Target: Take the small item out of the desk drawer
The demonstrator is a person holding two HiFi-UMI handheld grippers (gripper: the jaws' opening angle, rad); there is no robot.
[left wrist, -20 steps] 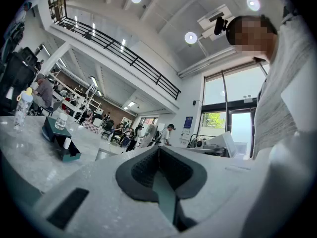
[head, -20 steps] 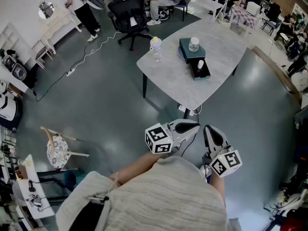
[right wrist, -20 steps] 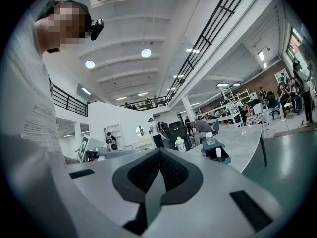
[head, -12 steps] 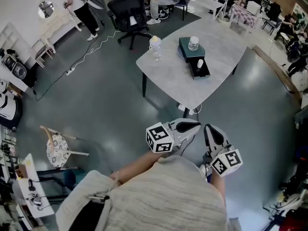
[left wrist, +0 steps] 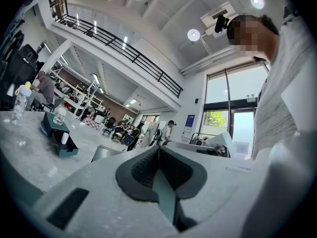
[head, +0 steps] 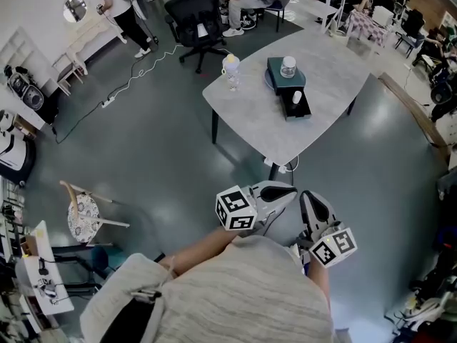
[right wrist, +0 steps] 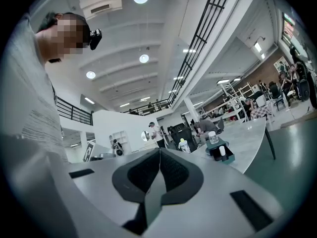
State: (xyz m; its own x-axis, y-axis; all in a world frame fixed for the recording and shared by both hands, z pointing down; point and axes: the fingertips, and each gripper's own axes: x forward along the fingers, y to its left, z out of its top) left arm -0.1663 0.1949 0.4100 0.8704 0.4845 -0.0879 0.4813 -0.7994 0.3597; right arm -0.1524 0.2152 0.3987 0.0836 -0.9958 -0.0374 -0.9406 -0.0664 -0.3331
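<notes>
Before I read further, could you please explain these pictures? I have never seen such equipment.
No robot here: a person holds a claw tool in each hand. One picture comes from a camera on the person's head, looking down; the other two from cameras riding on each claw. The left claw and the right claw are both closed and empty, near the person's body. Ahead stands a grey table. On it are a bottle and a small teal drawer box with a jar on top; its drawer is open, with a small white item inside.

Left gripper point(head: 289, 190) and right gripper point(head: 308, 195) are held side by side, jaws together, empty.
</notes>
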